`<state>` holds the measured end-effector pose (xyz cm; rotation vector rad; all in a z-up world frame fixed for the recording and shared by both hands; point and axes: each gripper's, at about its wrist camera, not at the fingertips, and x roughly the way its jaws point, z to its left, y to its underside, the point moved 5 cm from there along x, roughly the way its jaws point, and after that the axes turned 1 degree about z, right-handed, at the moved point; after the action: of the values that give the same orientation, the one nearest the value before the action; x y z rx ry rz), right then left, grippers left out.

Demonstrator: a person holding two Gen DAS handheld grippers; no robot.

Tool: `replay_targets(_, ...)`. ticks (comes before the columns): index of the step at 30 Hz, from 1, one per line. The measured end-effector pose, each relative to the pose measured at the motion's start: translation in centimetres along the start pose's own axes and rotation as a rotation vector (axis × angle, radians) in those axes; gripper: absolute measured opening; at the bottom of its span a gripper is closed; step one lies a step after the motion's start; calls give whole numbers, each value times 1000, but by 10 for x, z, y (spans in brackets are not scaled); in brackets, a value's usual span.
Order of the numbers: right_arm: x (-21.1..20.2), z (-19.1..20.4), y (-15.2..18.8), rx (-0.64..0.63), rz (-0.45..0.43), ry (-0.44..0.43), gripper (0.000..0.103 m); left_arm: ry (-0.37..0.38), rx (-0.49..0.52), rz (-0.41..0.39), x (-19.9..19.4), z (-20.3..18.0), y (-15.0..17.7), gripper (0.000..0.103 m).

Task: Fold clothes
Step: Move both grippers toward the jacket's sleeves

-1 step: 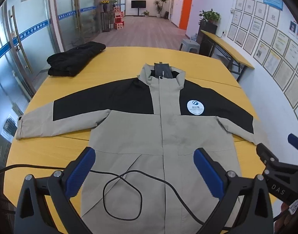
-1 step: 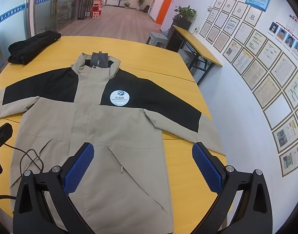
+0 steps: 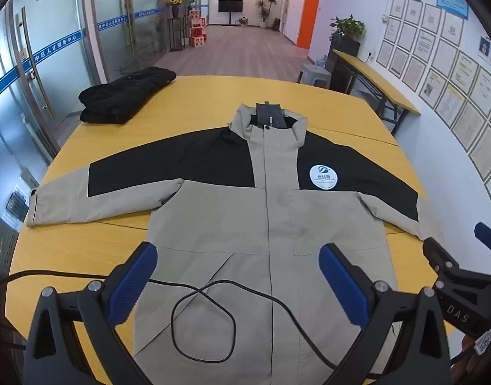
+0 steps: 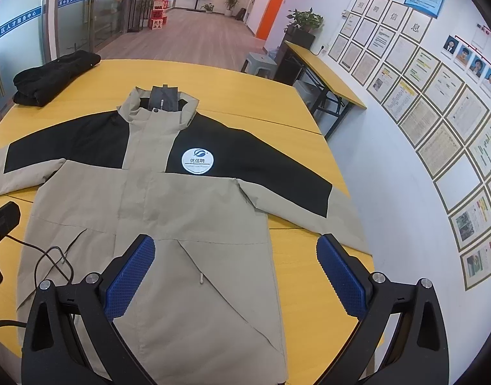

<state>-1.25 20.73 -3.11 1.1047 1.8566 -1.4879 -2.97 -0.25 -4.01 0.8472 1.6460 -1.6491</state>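
Nothing had moved since the earlier pictures: the jacket (image 3: 245,218) lay flat in the same spot on the yellow table (image 3: 213,96), front side up, with both sleeves spread out to the left and right. It was tan below and black across the shoulders, and its collar pointed to the far side. On its chest was a round white badge (image 4: 197,160) with a small swirl and three Chinese signs in blue. A thin black cable (image 3: 206,317) lay in a loop on the near part of the jacket.

The left gripper (image 3: 239,285) hung over the near hem with its blue pads wide apart, holding nothing. The right gripper (image 4: 235,272) hung over the near right side of the jacket, its blue pads wide apart too, holding nothing. In the left view the right gripper's black body showed at the right edge with the letters "DAS" on it.

At the far left of the table sat a folded black garment (image 3: 126,96), well apart from the jacket. On the right wall hung many framed papers (image 4: 438,141), with four big Chinese signs across the top frames. No boxes or baskets could be seen.
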Motion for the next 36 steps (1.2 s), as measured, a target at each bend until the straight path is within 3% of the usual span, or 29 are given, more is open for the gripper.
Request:
replay_targets(5, -6, 5, 0, -4, -23, 43, 102, 15, 2, 9, 0, 7, 0, 103)
replay_targets(19, -33, 31, 3, 12, -53, 52, 102, 32, 7, -22, -16, 36, 5, 103)
replay_targets(25, -35, 25, 8, 32, -52, 62, 102, 86, 34, -1, 2, 16, -1, 103)
replay_targets(32, -8, -35, 38, 105, -58, 23, 102, 155, 68, 28, 25, -10, -9, 103)
replay_targets(36, 36, -125, 71, 341, -52, -51, 103, 242, 133, 81, 62, -52, -20, 103)
